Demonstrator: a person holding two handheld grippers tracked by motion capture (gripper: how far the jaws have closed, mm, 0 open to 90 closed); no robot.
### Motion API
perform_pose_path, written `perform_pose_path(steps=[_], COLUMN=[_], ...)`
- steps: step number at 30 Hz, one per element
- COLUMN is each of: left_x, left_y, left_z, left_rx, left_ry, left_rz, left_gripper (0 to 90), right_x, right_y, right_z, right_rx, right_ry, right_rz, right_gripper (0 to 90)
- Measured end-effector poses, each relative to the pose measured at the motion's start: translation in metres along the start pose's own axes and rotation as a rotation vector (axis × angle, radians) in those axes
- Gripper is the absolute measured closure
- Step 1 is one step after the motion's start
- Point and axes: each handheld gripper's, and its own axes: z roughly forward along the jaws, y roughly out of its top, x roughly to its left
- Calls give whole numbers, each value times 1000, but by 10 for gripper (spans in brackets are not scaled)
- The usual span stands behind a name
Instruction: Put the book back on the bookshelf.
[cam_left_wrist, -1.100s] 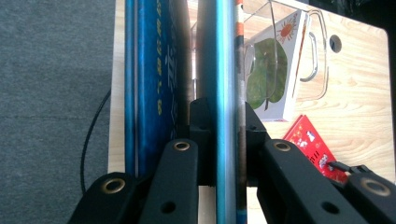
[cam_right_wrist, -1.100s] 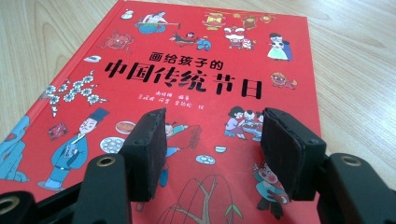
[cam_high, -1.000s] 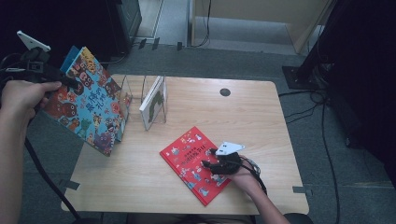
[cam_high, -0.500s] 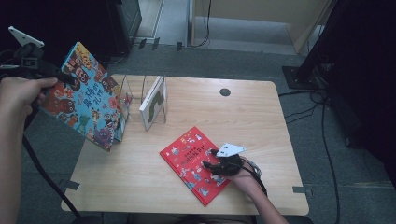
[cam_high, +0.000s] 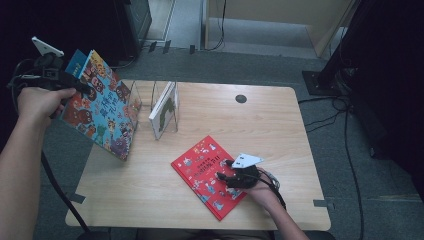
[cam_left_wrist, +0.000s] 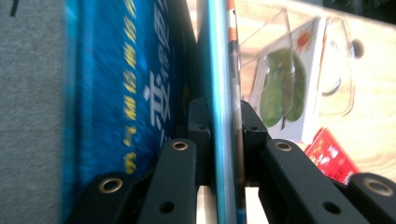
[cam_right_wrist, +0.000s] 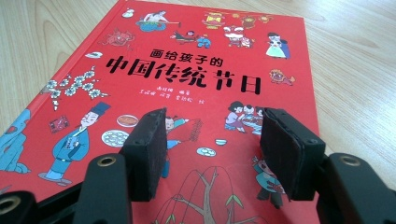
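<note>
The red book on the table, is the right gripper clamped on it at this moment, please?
No, the right gripper rests above the flat red book with its jaws apart.

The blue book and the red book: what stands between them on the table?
In the high view, a clear rack holding a white book stands between the blue book and red book.

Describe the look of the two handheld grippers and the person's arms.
Both grippers are black. The left gripper has flat black link arms with brass-coloured rivets and a white three-cornered plate on top; a black cable hangs from it. The right gripper has thick, dark foam-like pads and a pale three-cornered plate. Both forearms are bare, with no sleeves in view.
</note>
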Motion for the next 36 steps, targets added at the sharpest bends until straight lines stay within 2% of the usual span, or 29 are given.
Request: perform_pose_path(steps=[2, 4, 6, 10, 12, 15, 18, 19, 20, 21, 24, 29, 36], left_x=[-3, -5, -8, -13, -15, -14, -15, -15, -14, -15, -17, -20, -30], left_y=[-1, 0, -1, -1, 0, 0, 0, 0, -1, -1, -3, -11, -27], left_z=[0, -2, -2, -3, -6, -15, -28, -33, -38, -43, -53, -53, -41], left_rx=[-27, -47, -46, -40, -39, -64, -95, -96, -102, -117, -122, -116, -116], left_ry=[8, -21, -19, -1, -6, -36, -6, -20, -63, -79, -55, -64, -97], left_rz=[14, 14, 34, 38, 49, 35, 38, 35, 36, 35, 51, 64, 96], left_gripper=[784, 752, 706, 624, 590, 578, 538, 529, 545, 543, 540, 525, 502], right_x=[0, 0, 0, -1, -1, -2, -2, -2, -2, -2, -3, -3, -6], right_y=[0, 0, 0, 0, 0, -1, -1, -1, -1, -1, 0, 0, 0], right_z=[0, 0, 0, 0, -1, -1, -1, -1, -1, -2, -1, -2, -5], right_rx=[0, -2, -3, -3, -4, -3, -4, -4, -4, -4, -4, -1, 17], right_ry=[3, 3, 4, 6, 5, 7, 10, 12, 12, 12, 13, 16, 41], right_rz=[2, 2, 2, 8, 10, 13, 20, 23, 26, 28, 30, 35, 53], right_gripper=[415, 415, 414, 413, 413, 413, 413, 413, 413, 413, 412, 411, 398])
